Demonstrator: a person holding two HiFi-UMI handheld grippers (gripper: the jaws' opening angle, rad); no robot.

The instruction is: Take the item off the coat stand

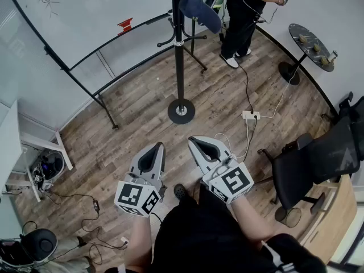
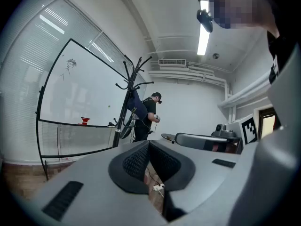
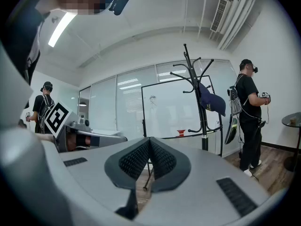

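Progress: nothing done yet, as far as can be judged. The item, a dark blue cap, hangs on an upper hook of the coat stand at 12 o'clock in the head view. Neither gripper is anywhere near it; the whole approach, the grasp and the lift-off remain.

10 o'clock: whiteboard on a black frame, with a small red object on its ledge; not part of the job.

Left gripper: low in the head view at about 7 o'clock, held close in front of the body and pointing toward the stand's base; it looks tipped slightly down. Its own view shows the jaws together at the tips, nothing between them. From there the stand and the cap sit far off at 11 o'clock.

Centre: the stand's round base rests on the wood floor, well apart from both grippers.

Right gripper: just beside the left one at about 5 o'clock, roughly parallel to it and held about level. The jaws are together and empty. In its view the cap hangs on the stand at 2 o'clock, well out of reach.

1 o'clock: another person stands behind the stand, close to the cap; worth minding on approach.

3 o'clock: black office chair, clear of the path.

Next, by my reckoning: step forward, raise one gripper, and open its jaws.
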